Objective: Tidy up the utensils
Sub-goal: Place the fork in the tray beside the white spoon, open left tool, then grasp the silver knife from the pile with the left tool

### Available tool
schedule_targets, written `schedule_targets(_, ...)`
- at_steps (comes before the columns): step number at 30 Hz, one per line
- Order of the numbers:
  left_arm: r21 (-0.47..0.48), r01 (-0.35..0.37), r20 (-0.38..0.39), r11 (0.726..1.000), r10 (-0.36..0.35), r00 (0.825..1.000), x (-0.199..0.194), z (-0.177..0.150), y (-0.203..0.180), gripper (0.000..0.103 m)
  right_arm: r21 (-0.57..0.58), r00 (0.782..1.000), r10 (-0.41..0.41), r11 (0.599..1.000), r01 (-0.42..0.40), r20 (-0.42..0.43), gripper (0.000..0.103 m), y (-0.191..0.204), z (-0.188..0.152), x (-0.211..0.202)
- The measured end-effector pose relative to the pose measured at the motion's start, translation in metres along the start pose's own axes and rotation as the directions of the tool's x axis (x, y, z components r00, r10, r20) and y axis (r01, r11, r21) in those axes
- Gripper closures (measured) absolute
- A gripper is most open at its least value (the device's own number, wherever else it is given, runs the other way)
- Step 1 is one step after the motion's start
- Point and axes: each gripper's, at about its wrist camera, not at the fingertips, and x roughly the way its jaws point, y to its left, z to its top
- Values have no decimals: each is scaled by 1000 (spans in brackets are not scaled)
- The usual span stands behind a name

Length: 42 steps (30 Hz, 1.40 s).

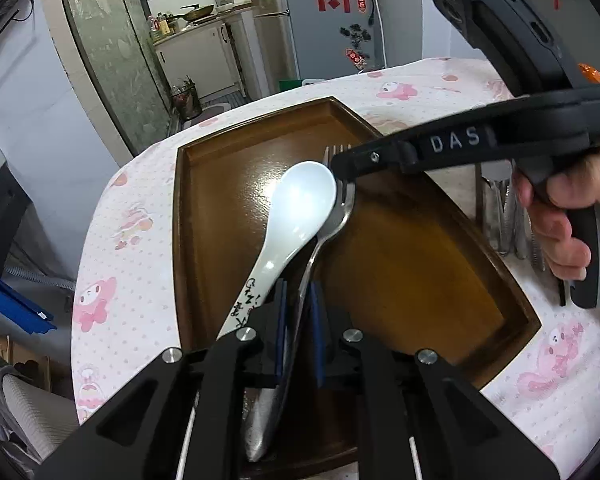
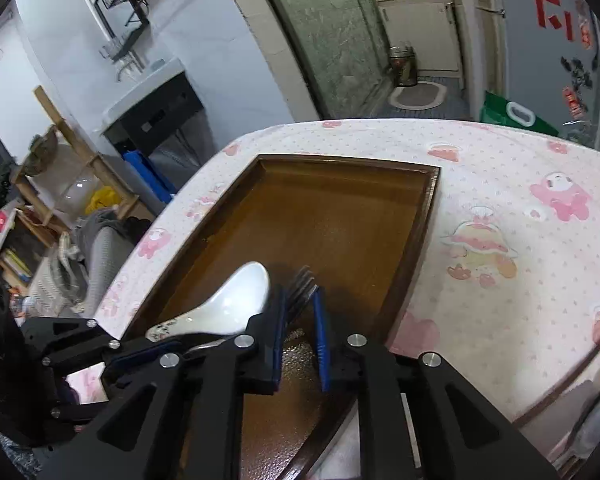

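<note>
A white ceramic spoon lies in the brown wooden tray, leaning on a metal fork. My left gripper is shut on the fork's handle, which runs back between its blue pads. My right gripper reaches in from the right, its tip over the fork's tines beside the spoon bowl. In the right wrist view the right gripper has its blue pads either side of the fork's tines with a gap. The spoon and the left gripper show at its left.
The tray sits on a table with a pink cartoon-print cloth. Several metal utensils stand behind my right hand. A kitchen doorway and fridge lie beyond the table.
</note>
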Motion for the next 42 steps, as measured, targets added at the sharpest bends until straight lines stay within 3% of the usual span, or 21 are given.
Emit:
schedule_targets(1,-5,-5,2,1000,5,1000,0,0,1,85,2,1000,3,1000,-3,6,70,1,-1,-3)
schedule_targets(2,-9,-6,3,1000,6,1000,0,0,1,83,5,1000,9,1000,-9,15,49,1,-3,-6)
schedule_targets(3,-12,-4,10,1000,4,1000,-2,-1,0,77,15,999,27,999,-28,42,44,0,-5,-16)
schedule_targets(5,-16,-3,36,1000,4,999,-9,-1,0,51,27,997,42,999,-44,65,38,-2,-8,-33)
schedule_targets(6,-16,-8,47,1000,8,999,-14,-2,-2,50,32,996,44,998,-47,77,37,-4,-9,-41)
schedule_targets(8,-7,-8,76,1000,9,997,-26,-3,-8,30,46,992,67,996,-72,110,34,-14,-15,-68)
schedule_targets(10,5,4,108,1000,-4,994,-35,-4,-14,21,62,988,48,996,-58,150,28,-27,-19,-96)
schedule_targets(18,33,185,184,982,-188,965,-65,-9,-58,17,173,968,-55,985,12,244,28,-96,-48,-186)
schedule_targets(27,130,214,163,968,-234,958,-48,2,-114,17,226,968,-132,971,82,212,28,-137,-88,-191)
schedule_targets(29,139,216,158,966,-237,959,-42,6,-120,17,214,965,-157,970,112,208,46,-140,-88,-189)
schedule_targets(31,148,221,155,964,-243,958,-37,10,-124,17,201,964,-177,970,137,200,55,-143,-86,-185)
schedule_targets(35,179,213,150,961,-240,959,-28,20,-128,18,204,975,-105,977,64,195,58,-147,-82,-176)
schedule_targets(39,169,209,113,963,-230,967,-9,34,-122,32,185,976,-90,981,53,198,58,-144,-83,-167)
schedule_targets(42,136,218,41,966,-225,973,12,43,-118,45,177,979,-77,983,44,186,58,-143,-83,-159)
